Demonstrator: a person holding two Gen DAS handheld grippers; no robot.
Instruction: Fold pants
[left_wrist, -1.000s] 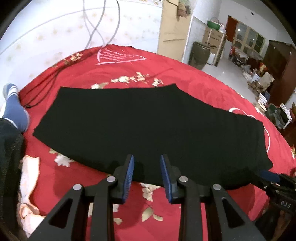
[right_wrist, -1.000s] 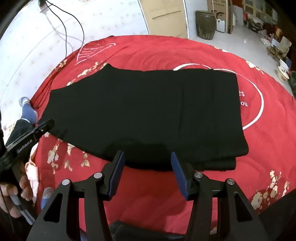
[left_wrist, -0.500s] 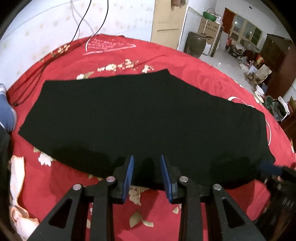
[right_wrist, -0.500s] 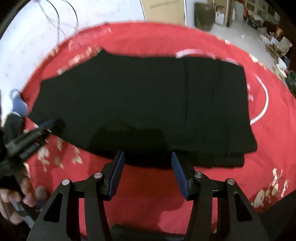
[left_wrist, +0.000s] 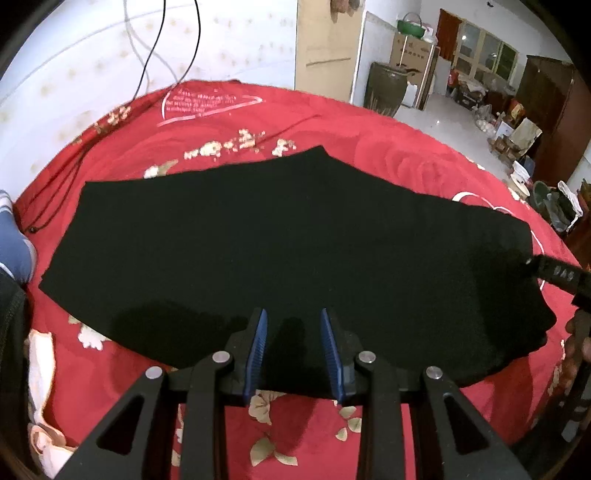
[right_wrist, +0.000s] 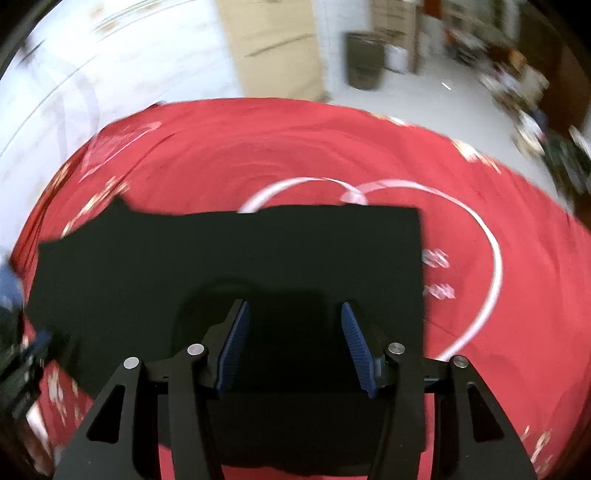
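Black pants (left_wrist: 280, 236) lie flat and lengthwise on a red bedspread (left_wrist: 369, 140). My left gripper (left_wrist: 292, 317) stands open just over the pants' near edge, with only cloth below the gap between its blue pads. In the blurred right wrist view, my right gripper (right_wrist: 294, 310) hangs open above the right end of the pants (right_wrist: 258, 258), near their straight right edge. Nothing is pinched in either one. The right gripper's (left_wrist: 554, 273) body shows at the right rim of the left wrist view.
Cables (left_wrist: 147, 74) trail down the white wall onto the bed's far left. A foot in a blue sock (left_wrist: 13, 240) and a pale cloth (left_wrist: 40, 369) lie at the left. A big dark jar (left_wrist: 384, 88) and furniture stand beyond the bed.
My right gripper has swung forward and to the right, from before the pants' near edge to over their right end. The left gripper has crept slightly onto the near edge.
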